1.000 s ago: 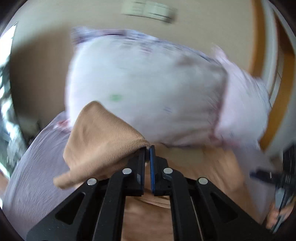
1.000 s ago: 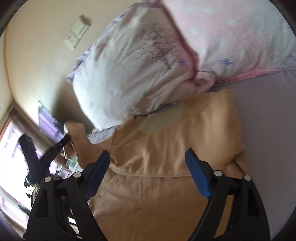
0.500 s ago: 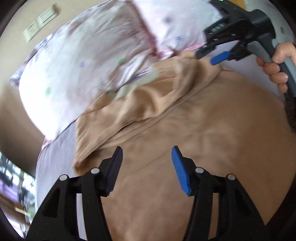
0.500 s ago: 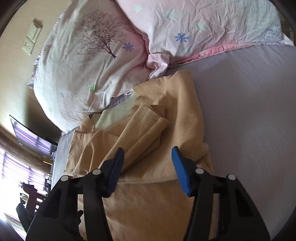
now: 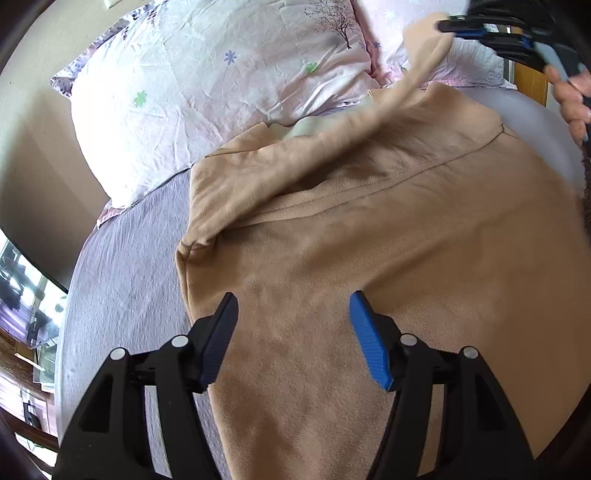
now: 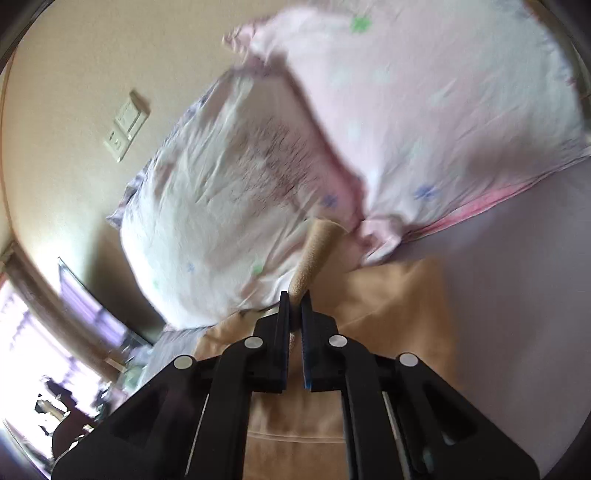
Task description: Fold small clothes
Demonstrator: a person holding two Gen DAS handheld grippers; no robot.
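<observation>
A tan fleece garment [image 5: 388, 240] lies spread on a bed with a pale lilac sheet [image 5: 122, 273]. Nearest in the left wrist view, the left gripper [image 5: 291, 325] hovers low over the garment's body, its two fingers spread wide apart with nothing between them. A stitched seam crosses the fabric beyond it, and a folded edge of the garment sits at the left side, next to bare sheet.

Farther off, at the upper right of that view, the right gripper [image 5: 465, 31] is raised above the bed, held by a hand [image 5: 570, 96] whose fingers wrap its handle. A long strip of the garment, seemingly a sleeve [image 5: 421, 70], rises from the bed up to that gripper.

In the blurred right wrist view, the right gripper [image 6: 295, 306] has its fingers pressed nearly together on the tan sleeve [image 6: 314, 254], which sticks out past the tips.

Beyond the garment, two pale pink flowered pillows [image 5: 221, 85] rest against a cream wall, which carries a white switch plate [image 6: 127, 125].
</observation>
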